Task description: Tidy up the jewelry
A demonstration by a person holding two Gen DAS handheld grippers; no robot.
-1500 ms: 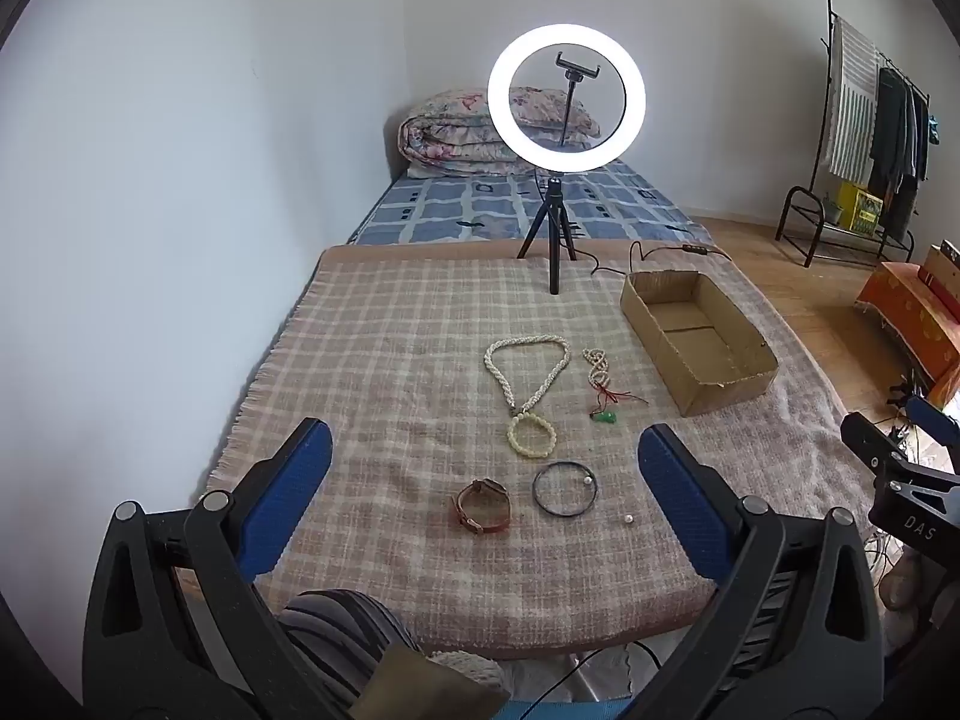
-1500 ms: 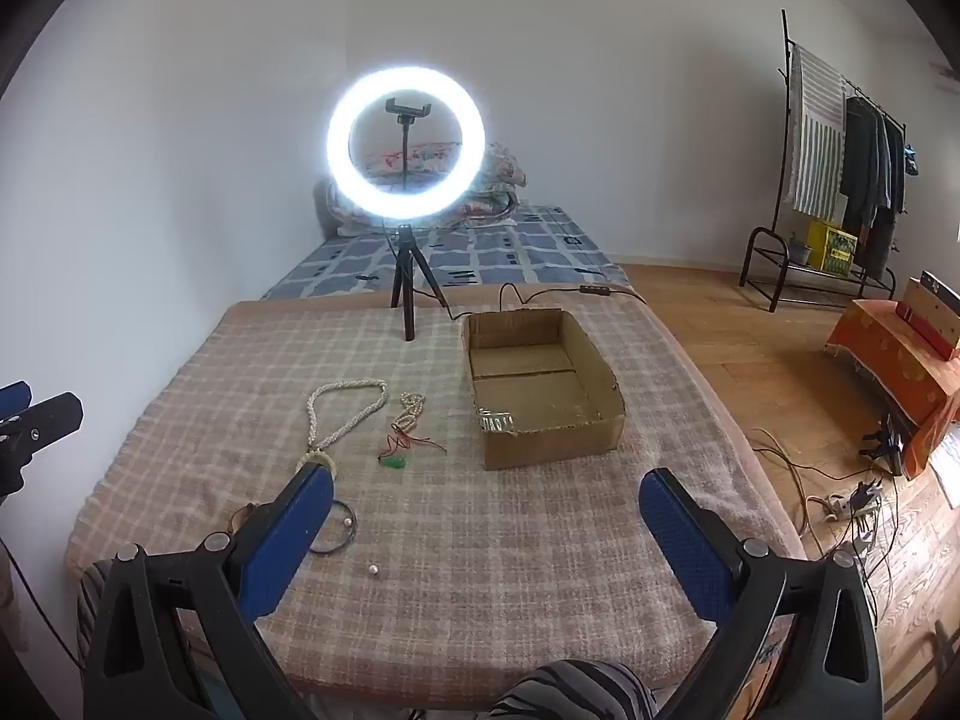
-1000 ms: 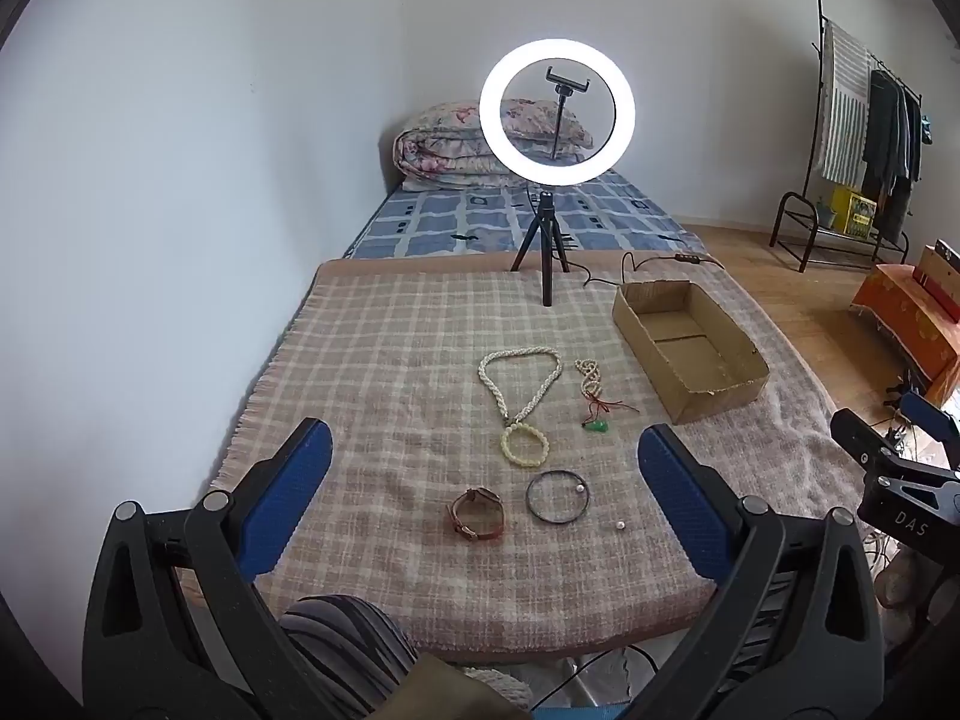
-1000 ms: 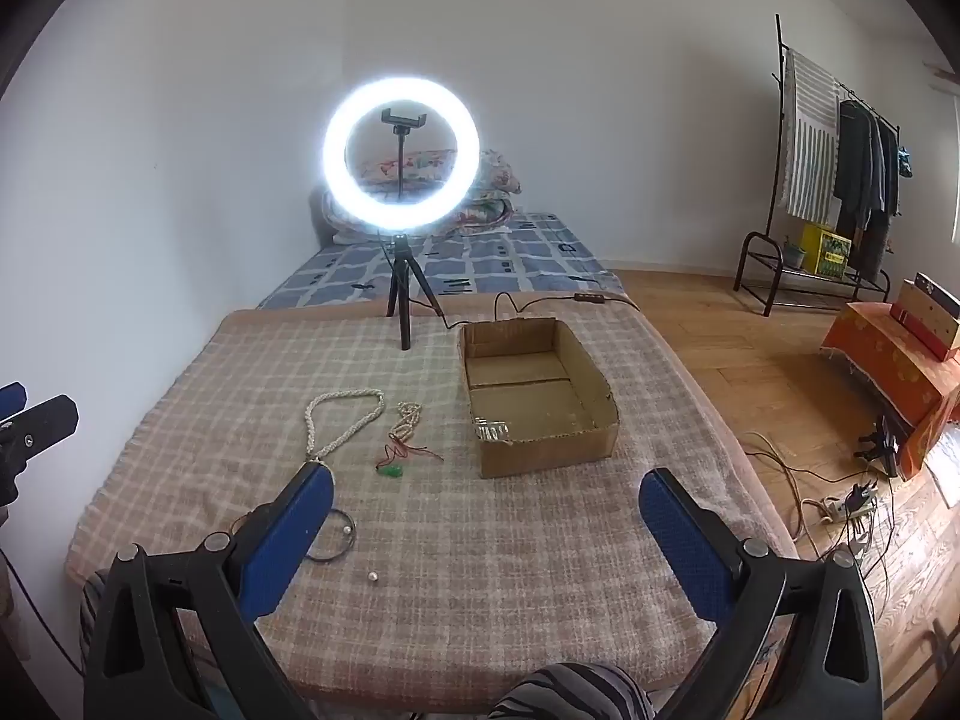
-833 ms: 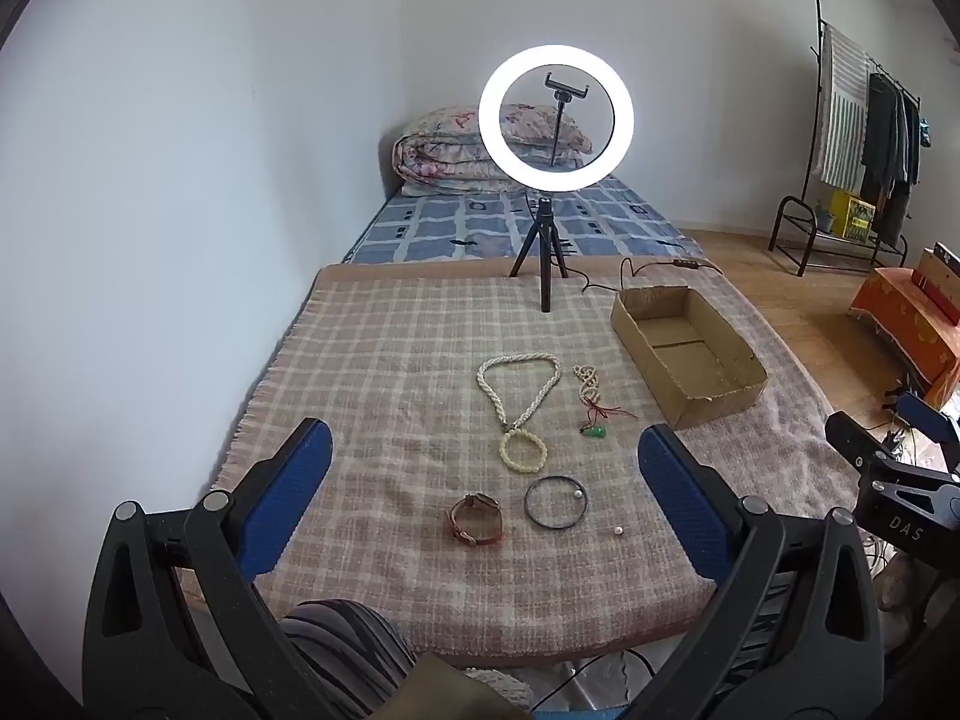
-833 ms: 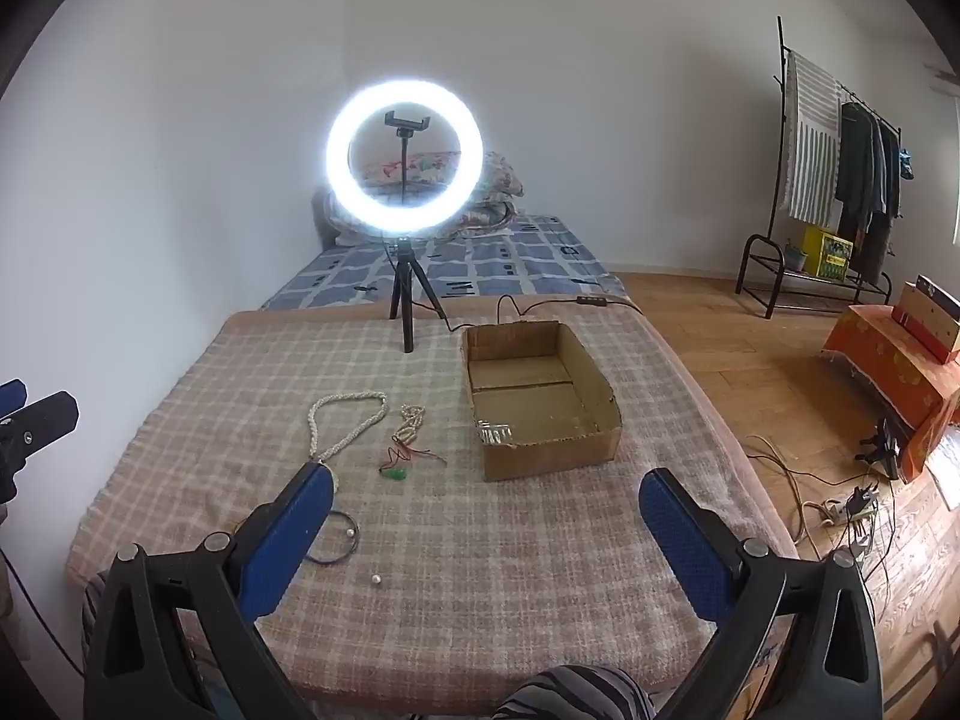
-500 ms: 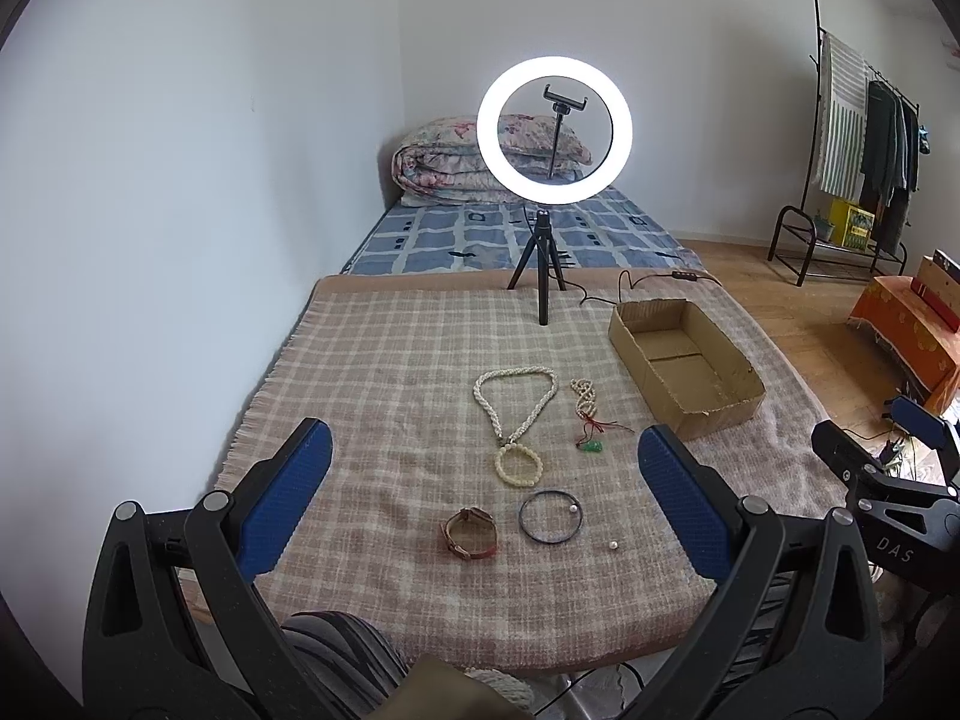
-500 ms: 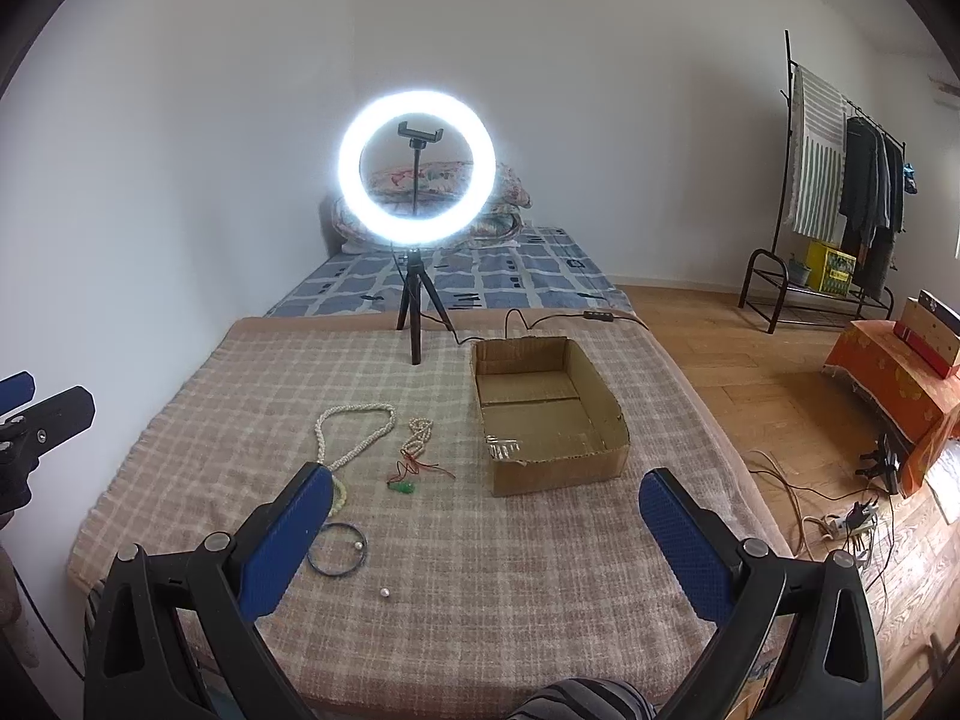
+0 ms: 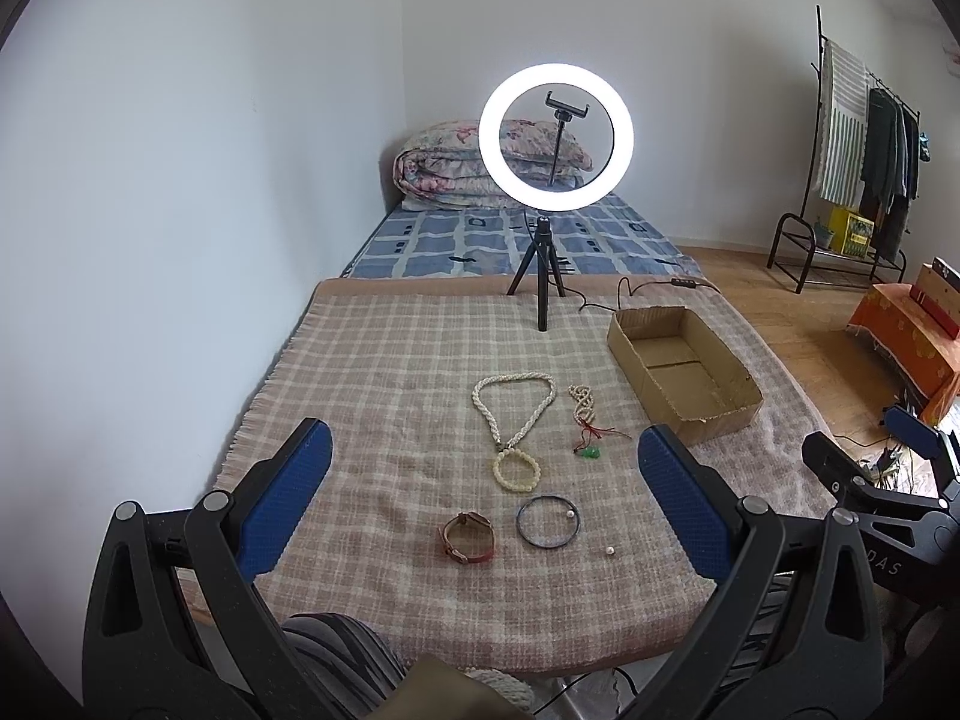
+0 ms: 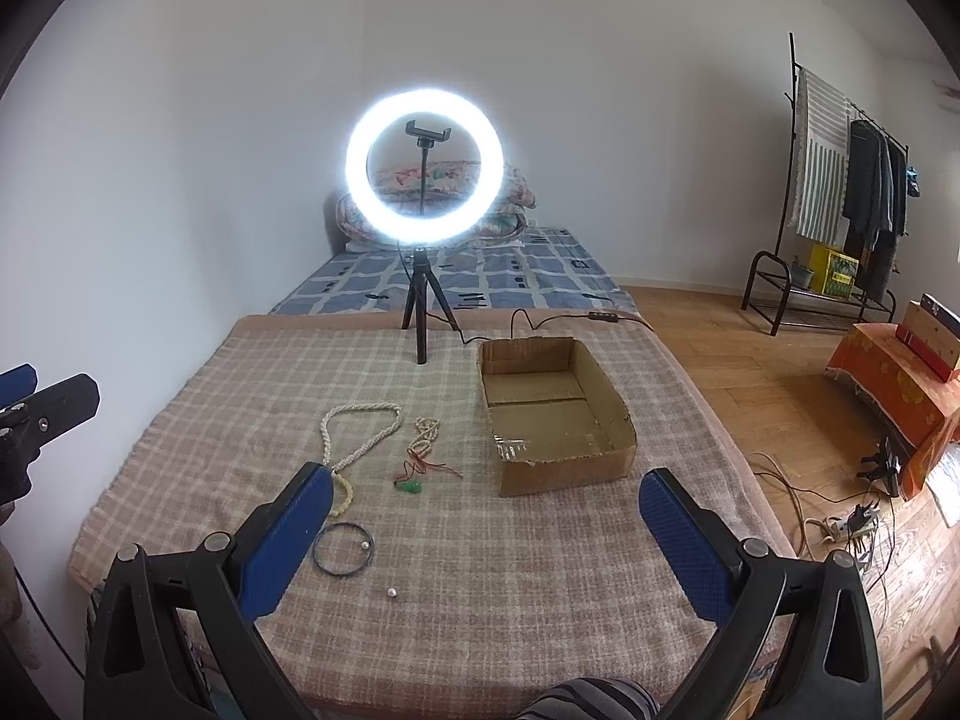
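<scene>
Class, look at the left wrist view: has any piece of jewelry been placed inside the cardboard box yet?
No, the cardboard box shows only its bare bottom, while the white bead necklace and black bangle lie on the checked blanket.

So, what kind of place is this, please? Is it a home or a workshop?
Most likely a bedroom in a home. A mattress with a folded quilt lies by the wall, a clothes rack stands at the right, and the jewelry lies on a plaid blanket under a ring light.

bracelet (image 10: 342, 495) half behind tool finger
</scene>
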